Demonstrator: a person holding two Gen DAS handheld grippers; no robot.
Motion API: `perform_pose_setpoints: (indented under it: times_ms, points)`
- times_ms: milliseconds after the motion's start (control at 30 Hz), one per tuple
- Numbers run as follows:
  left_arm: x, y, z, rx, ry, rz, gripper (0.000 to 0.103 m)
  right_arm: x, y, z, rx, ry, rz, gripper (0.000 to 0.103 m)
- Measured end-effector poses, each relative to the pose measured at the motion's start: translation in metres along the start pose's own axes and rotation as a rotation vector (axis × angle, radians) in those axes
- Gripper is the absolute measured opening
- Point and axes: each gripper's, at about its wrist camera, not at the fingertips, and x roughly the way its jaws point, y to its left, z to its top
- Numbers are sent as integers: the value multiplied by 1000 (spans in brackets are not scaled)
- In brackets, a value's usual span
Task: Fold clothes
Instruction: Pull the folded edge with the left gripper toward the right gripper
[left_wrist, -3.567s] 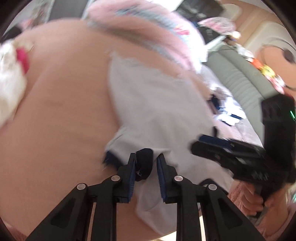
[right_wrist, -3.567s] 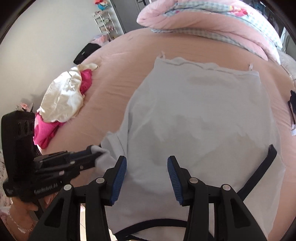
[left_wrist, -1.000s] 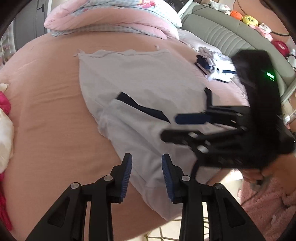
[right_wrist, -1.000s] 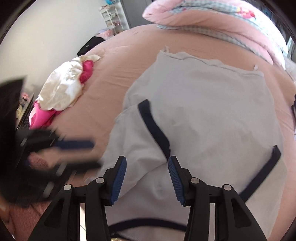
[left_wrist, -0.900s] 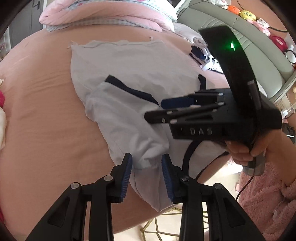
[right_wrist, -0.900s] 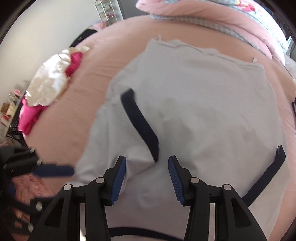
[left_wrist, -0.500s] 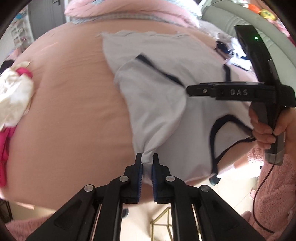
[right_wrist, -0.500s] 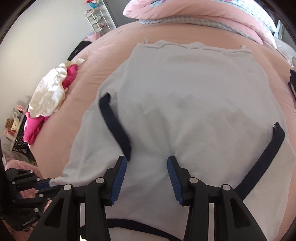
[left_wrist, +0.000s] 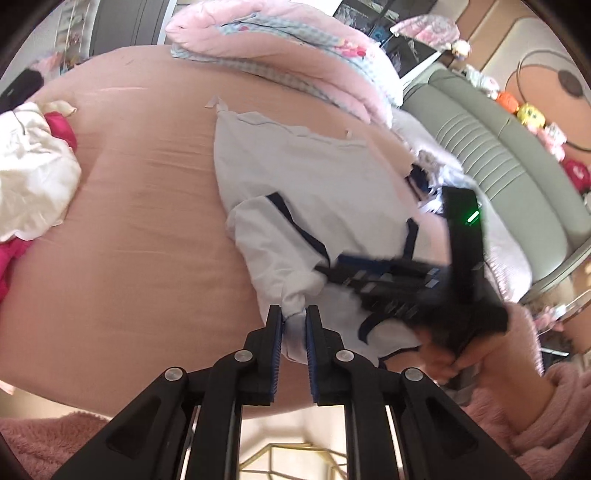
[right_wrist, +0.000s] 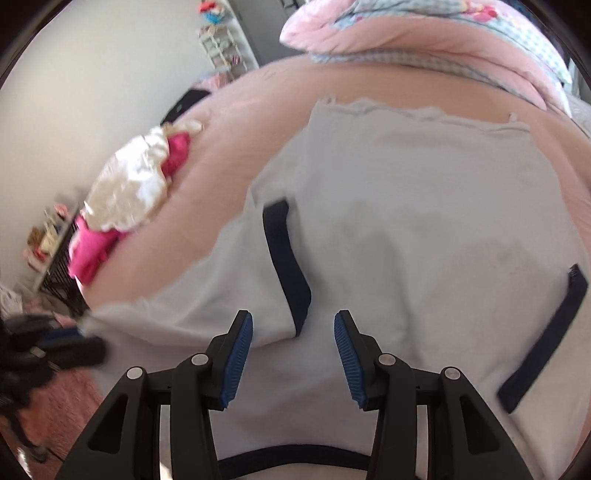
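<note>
Two grippers work over one pale shirt (right_wrist: 424, 229) with navy trim, spread on the pink bed (left_wrist: 140, 206), its neck opening hanging at the near edge and its hem toward the far side by the rolled quilt (left_wrist: 295, 62). The left gripper (left_wrist: 293, 325) is closed on a small pinch of the shirt's near-left corner, at the bed's near edge. The sleeve (right_wrist: 236, 291) on that side lies folded inward across the body, its navy cuff (right_wrist: 286, 266) running diagonally. The right gripper (right_wrist: 293, 332) stands wide apart, holding nothing, poised just over the end of that cuff.

Risks noted:
- The left grip takes only a thin bunch of cloth; a pull may slip it free or drag the whole shirt toward the edge.
- Tension from that corner could unseat the folded sleeve.
- The neck portion overhangs the near edge and could draw the garment off.
- The right gripper may pinch both layers, or the sheet, if it closes low.

A heap of white and magenta clothes (right_wrist: 129, 199) lies well apart, toward the left edge.
</note>
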Motion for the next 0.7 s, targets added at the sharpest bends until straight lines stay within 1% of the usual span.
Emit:
perform_pose_setpoints:
  times_ms: [33,67,133,167,200,300,367,400,467,500,533,567,600,667,700]
  points:
    - [0,0,3,-6,-4,-9,12,5,1,-3,-13,20,-8,46]
    - [0,1,6,-11,-8,-17,12,4,3,-4,-33,16,-15,46]
    - [-1,1,12,-22,-16,-35,12,4,5,-4,-71,36,-16,46]
    - [-1,1,13,-33,-36,-30,12,4,5,-4,-80,46,-13,46]
    - [3,0,14,-44,-45,-10,13,4,2,-5,-62,42,-3,46]
    - [39,-3,11,11,49,88,13,-1,-6,-6,8,12,37,46]
    - [59,1,2,4,123,94,13,-5,-10,-5,53,-15,67,46]
    - [68,3,-3,-3,160,93,13,-9,-9,-5,52,-42,92,46]
    - [72,0,-13,20,169,139,13,-11,-5,-6,55,-73,135,46]
    - [72,-2,-17,30,174,160,13,-6,-2,-7,46,-48,137,46]
    - [71,-2,-19,31,187,172,13,1,0,-7,21,-12,102,46]
    - [70,-1,-20,36,198,187,13,7,2,-9,-13,4,56,43]
    - [68,-1,-21,43,209,202,14,10,3,-10,-40,13,23,42]
    - [64,-3,-18,61,227,227,14,0,-6,-6,-9,-8,14,42]
    - [60,-5,-16,66,215,232,14,-6,-13,-3,18,-21,2,43]
